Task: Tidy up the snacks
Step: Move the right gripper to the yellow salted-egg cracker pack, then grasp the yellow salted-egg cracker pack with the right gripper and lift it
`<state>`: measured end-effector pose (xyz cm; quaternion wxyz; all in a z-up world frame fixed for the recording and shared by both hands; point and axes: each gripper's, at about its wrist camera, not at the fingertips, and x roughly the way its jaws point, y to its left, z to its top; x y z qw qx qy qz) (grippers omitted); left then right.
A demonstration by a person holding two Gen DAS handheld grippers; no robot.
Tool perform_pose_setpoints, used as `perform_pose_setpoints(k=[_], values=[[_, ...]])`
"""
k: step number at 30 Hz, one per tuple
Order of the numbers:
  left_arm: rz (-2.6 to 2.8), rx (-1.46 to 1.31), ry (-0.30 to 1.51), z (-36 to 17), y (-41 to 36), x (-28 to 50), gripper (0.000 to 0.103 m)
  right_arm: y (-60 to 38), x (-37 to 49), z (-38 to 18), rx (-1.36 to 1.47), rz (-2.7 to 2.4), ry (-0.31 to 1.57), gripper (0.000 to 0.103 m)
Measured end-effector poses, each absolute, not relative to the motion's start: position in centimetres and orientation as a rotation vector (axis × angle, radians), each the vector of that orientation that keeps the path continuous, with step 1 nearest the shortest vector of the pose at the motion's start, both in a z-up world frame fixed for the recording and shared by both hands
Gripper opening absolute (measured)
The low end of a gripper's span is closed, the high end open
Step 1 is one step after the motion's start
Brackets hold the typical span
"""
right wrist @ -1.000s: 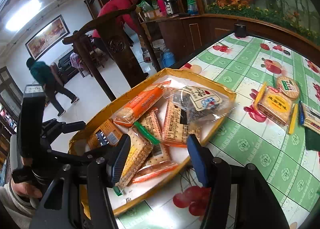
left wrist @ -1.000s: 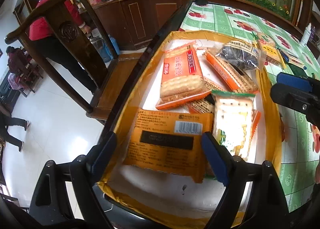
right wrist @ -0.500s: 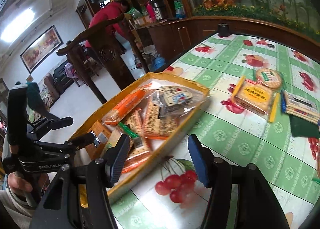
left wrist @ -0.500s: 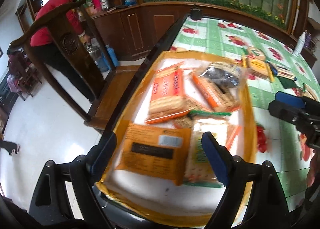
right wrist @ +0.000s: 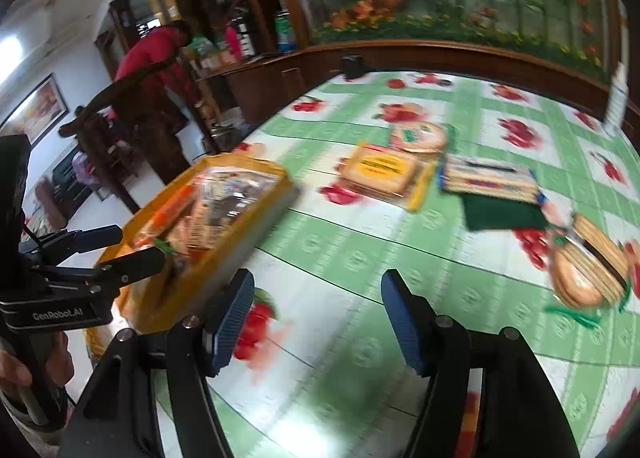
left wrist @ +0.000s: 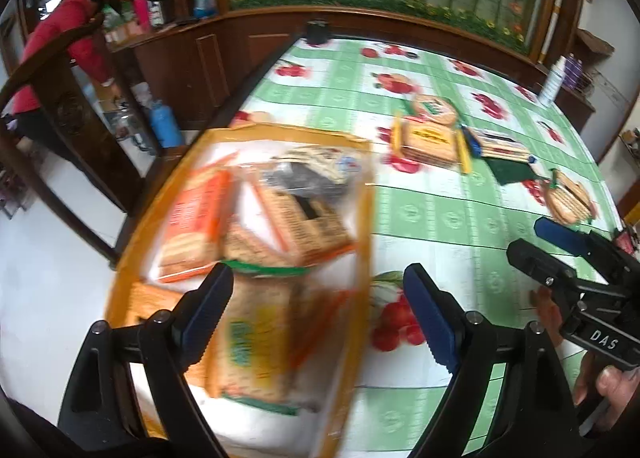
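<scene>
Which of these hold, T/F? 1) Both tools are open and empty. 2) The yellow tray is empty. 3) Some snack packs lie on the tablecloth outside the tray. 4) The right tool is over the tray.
1) The left tool and right tool are open, holding nothing: true.
2) False: the yellow tray holds several snack packs.
3) True: the yellow-label pack and round cracker pack lie on the tablecloth.
4) False: it is over bare tablecloth beside the tray.

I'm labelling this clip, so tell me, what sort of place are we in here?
Probably a home dining room or a small family eatery. A table with a green cherry-print cloth holds a yellow tray of biscuit packs, a carved wooden chair stands beside it, and a dark wood cabinet carries flasks and bottles.
</scene>
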<state>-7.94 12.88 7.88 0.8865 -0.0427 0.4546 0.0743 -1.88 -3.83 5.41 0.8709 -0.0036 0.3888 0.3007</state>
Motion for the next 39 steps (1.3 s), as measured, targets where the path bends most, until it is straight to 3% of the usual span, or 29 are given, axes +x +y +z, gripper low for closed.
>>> perform_pose_setpoints(k=[11, 20, 30, 33, 39], values=[[0.047, -0.138, 1.017, 8.4, 9.2, -3.3, 0.087, -10.2, -0.2, 5.1, 0.085, 0.556, 0.836, 0.066], [0.052, -0.116, 1.051, 9.1, 8.9, 1.0, 0.087, -8.4, 5.6, 6.5, 0.17, 0.666, 0.851, 0.067], [0.116, -0.175, 1.049, 9.6, 14.4, 2.2, 0.087, -0.1, 12.6, 4.8, -0.222, 0.835, 0.849, 0.067], [0.12, -0.185, 1.052, 9.6, 15.1, 2.7, 0.087, 1.2, 13.7, 4.2, -0.3, 0.883, 0.871, 0.074], [0.104, -0.175, 1.076, 9.0, 15.3, 3.7, 0.087, 3.8, 14.9, 2.1, -0.489, 0.928, 0.9, 0.076]])
